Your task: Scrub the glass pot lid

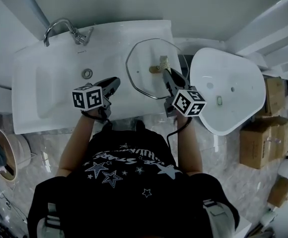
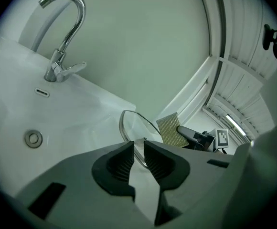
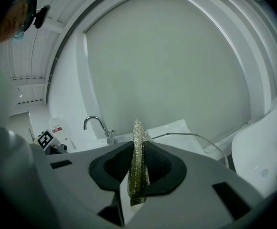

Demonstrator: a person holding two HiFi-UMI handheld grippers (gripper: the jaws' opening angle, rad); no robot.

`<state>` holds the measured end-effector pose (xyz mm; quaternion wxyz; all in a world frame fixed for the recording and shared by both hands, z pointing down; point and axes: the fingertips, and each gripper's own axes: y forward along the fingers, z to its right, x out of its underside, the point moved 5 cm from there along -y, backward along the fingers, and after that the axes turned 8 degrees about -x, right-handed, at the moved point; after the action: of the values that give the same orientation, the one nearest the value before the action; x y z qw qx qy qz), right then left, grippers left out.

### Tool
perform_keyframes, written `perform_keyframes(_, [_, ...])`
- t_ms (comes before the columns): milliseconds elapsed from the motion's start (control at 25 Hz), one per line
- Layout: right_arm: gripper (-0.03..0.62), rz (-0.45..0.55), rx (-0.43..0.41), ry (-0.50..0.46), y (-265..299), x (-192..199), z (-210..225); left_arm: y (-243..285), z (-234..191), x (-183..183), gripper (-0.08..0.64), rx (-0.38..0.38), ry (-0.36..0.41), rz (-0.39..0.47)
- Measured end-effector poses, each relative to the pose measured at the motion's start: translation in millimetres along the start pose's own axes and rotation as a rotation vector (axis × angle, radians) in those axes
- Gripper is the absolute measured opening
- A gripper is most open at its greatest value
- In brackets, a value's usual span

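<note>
The glass pot lid [image 1: 146, 58] rests on the right part of the white sink [image 1: 44, 88], with its metal rim [image 2: 128, 128] toward my left gripper. My left gripper [image 1: 113, 83] is at the lid's left edge; its jaws [image 2: 137, 155] stand slightly apart with the rim running into the gap, and the pads do not press on it. My right gripper [image 1: 166, 76] reaches over the lid's near right side and is shut on a gold-green mesh scrub pad [image 3: 138, 173], which stands upright between the pads. The left gripper view shows that pad [image 2: 171, 130] beside the lid.
A chrome faucet [image 1: 64, 29] stands at the sink's back left, and the drain [image 1: 87, 73] lies in the bowl. A second white basin [image 1: 233, 90] sits loose at the right. Cardboard boxes [image 1: 260, 143] stack on the floor at far right. A wall rises behind the sink.
</note>
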<state>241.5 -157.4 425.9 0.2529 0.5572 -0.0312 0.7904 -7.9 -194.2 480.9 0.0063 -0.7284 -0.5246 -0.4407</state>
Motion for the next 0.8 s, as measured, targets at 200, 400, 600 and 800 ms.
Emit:
perform_keyframes(200, [0.069,-0.091,-0.066,-0.11,17,-8,19,18,3,8,0.101,0.013,-0.14,-0.003])
perform_keyframes(400, [0.069,-0.189,-0.098,-0.244,41,-18,42,36,-2,11,0.101,0.007,-0.242,0.028])
perform_keyframes(600, [0.069,-0.28,-0.155,-0.356,71,-21,50,51,-4,17,0.101,0.007,-0.311,0.023])
perform_keyframes(800, [0.069,-0.36,-0.216,-0.524,103,-14,46,65,-8,18,0.101,0.028,-0.359,0.034])
